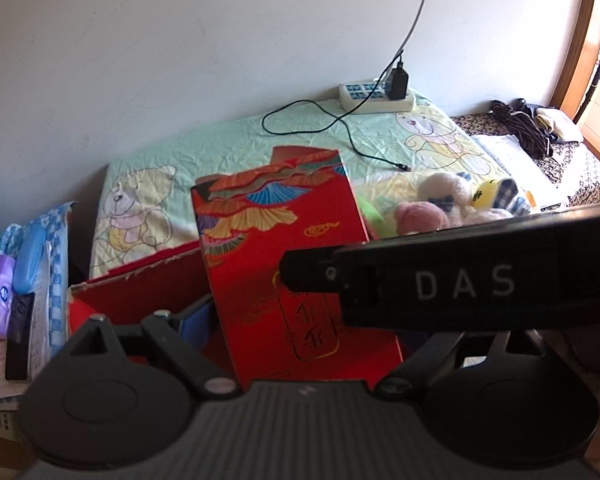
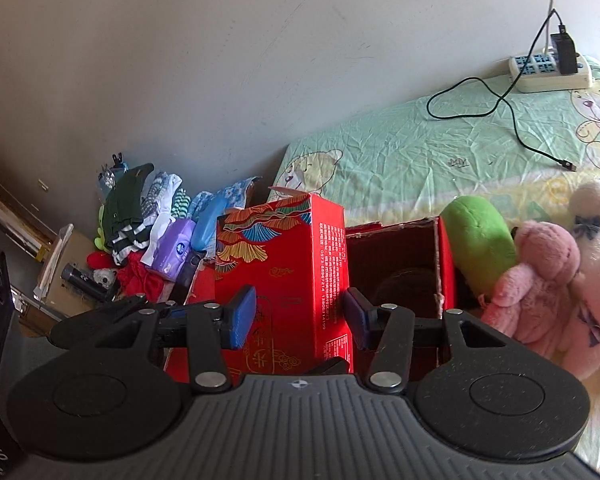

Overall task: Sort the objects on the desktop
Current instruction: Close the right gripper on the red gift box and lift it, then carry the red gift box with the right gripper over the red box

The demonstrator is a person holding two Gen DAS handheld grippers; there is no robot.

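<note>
— Right wrist view: where was the box?

— My right gripper (image 2: 299, 322) stood wide, its pads flanking the upright red box (image 2: 284, 264) without touching; my left gripper's spread I couldn't tell.

— Advice?

— I'd close squarely, low on the box, clear of the open red carton (image 2: 400, 268) behind.

Both wrist views looked close over tall red box (image 1: 284, 264) (image 2: 284, 280) toward wall; shared box, power strip (image 1: 376, 98) (image 2: 550, 74).

A bed against a plain wall.
A white power strip (image 1: 376, 97) lies on the green bear-print sheet (image 1: 220, 148) with a black charger (image 1: 397, 82) plugged in; its black cable (image 1: 340, 124) trails loosely across the sheet.
</note>
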